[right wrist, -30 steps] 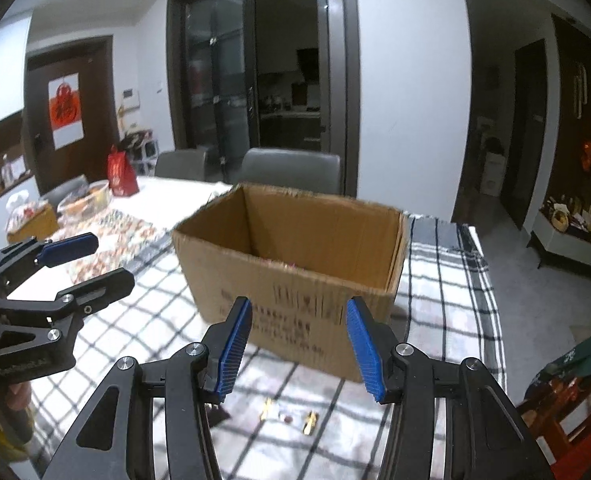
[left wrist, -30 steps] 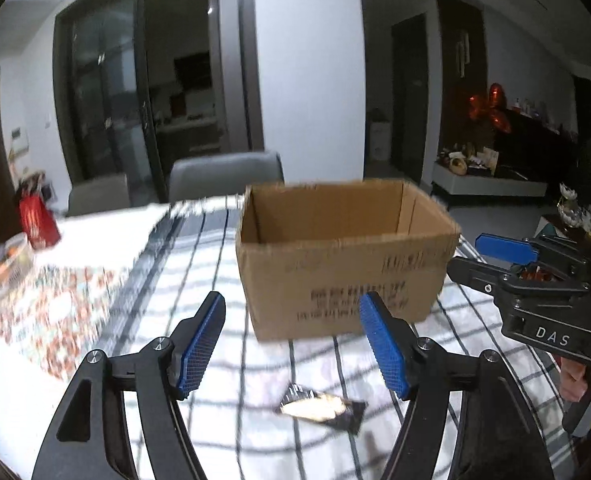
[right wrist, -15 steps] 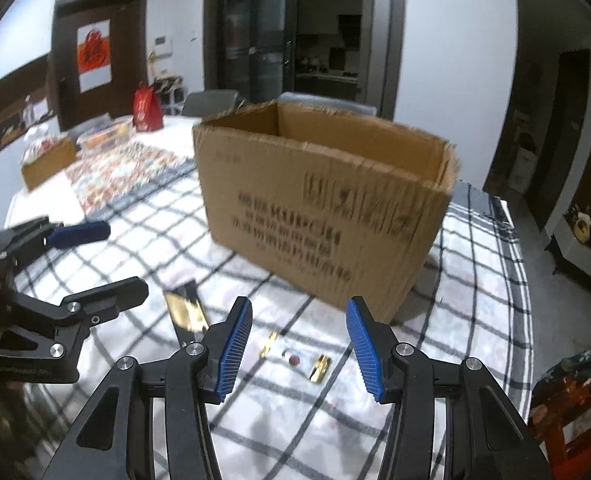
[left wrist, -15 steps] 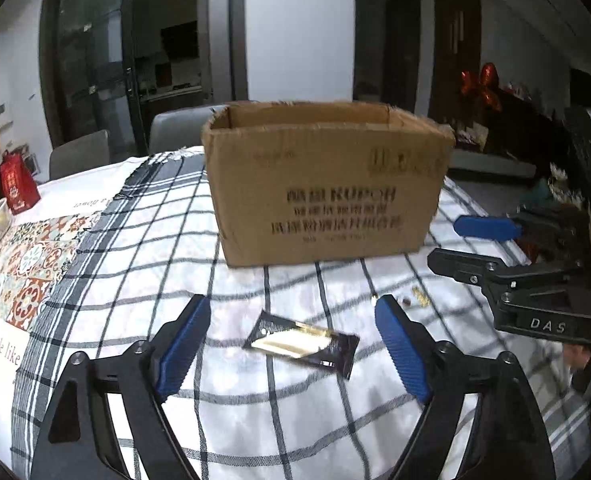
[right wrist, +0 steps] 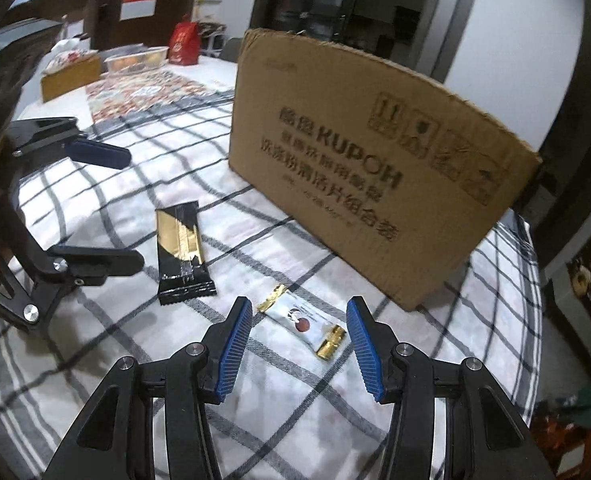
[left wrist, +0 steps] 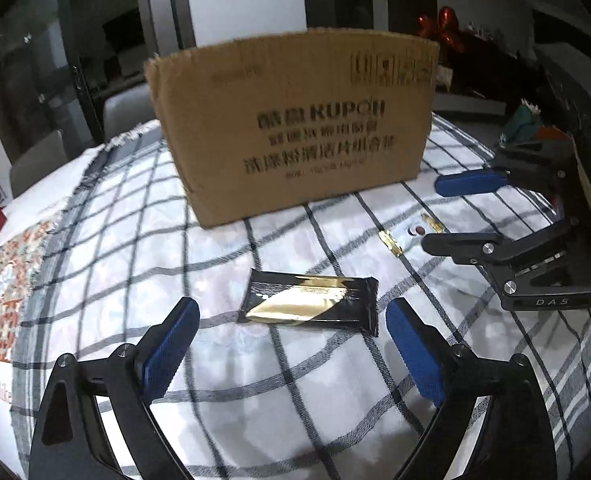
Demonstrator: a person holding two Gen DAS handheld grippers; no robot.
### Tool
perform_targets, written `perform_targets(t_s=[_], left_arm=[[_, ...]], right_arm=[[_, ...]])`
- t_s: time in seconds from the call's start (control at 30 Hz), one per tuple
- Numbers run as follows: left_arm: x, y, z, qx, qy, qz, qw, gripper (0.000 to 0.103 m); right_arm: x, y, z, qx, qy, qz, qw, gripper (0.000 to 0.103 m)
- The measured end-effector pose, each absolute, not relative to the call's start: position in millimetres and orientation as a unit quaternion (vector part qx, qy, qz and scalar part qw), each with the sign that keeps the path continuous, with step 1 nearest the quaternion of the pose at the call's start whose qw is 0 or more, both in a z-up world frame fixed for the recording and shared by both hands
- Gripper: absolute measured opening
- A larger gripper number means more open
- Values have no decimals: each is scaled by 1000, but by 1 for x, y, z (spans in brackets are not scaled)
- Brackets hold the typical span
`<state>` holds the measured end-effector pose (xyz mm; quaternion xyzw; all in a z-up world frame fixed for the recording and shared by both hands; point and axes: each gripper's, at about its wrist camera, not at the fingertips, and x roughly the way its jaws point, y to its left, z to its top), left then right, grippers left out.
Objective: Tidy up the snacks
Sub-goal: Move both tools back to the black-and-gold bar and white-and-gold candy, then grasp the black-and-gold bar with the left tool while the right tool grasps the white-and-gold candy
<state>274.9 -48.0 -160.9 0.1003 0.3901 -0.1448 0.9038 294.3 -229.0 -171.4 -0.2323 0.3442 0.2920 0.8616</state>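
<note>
A black and gold snack bar [left wrist: 311,305] lies flat on the checked tablecloth, just ahead of my open left gripper [left wrist: 291,326]; it also shows in the right wrist view [right wrist: 181,252]. A small white candy with gold ends [right wrist: 300,322] lies between the fingertips of my open right gripper [right wrist: 299,320], low over the cloth; in the left wrist view it is [left wrist: 413,232]. A brown cardboard box [left wrist: 295,124] stands behind both snacks, its printed side facing me [right wrist: 375,172]. Both grippers are empty.
The right gripper [left wrist: 467,212] shows at the right of the left wrist view, the left gripper [right wrist: 99,204] at the left of the right wrist view. A red bag [right wrist: 183,44], a clear container [right wrist: 135,62] and a patterned mat [right wrist: 143,88] sit at the far left.
Both grippers have dropped low toward the table and moved in on the snacks. The box now looms above; its inside is out of sight. Both stay open.
</note>
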Motion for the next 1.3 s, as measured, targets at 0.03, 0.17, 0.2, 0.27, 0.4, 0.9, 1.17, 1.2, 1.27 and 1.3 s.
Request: perform_targets(t_s=[0.03, 0.17, 0.2, 0.27, 0.4, 0.9, 1.17, 1.2, 1.27, 1.3], left_arm=[[277, -49, -164, 102, 393, -147, 902, 95], [291, -53, -173, 84, 408, -153, 896, 95], [294, -53, -174, 77, 412, -157, 894, 95], [301, -54, -177, 71, 420, -161, 890, 95], [310, -56, -185, 67, 436, -166, 882, 94], [311, -53, -190, 54, 435, -156, 885, 84], [308, -47, -186, 37, 433, -157, 887, 78], [307, -45, -185, 34, 433, -156, 887, 77], [305, -43, -183, 30, 432, -155, 888, 77], [303, -42, -181, 28, 432, -154, 888, 77]], right_arm=[[296, -229, -173, -231, 347, 299, 858, 50], [309, -232, -178, -223, 359, 313, 851, 50], [313, -234, -179, -215, 365, 315, 849, 50], [320, -236, -183, -203, 376, 322, 845, 50], [330, -241, -194, -184, 397, 326, 838, 50], [336, -236, -197, -170, 416, 360, 818, 22], [327, -236, -188, -119, 418, 345, 832, 21], [325, -236, -186, -114, 417, 340, 835, 21], [320, -235, -183, -101, 417, 338, 838, 21], [317, -234, -181, -93, 415, 334, 841, 21]])
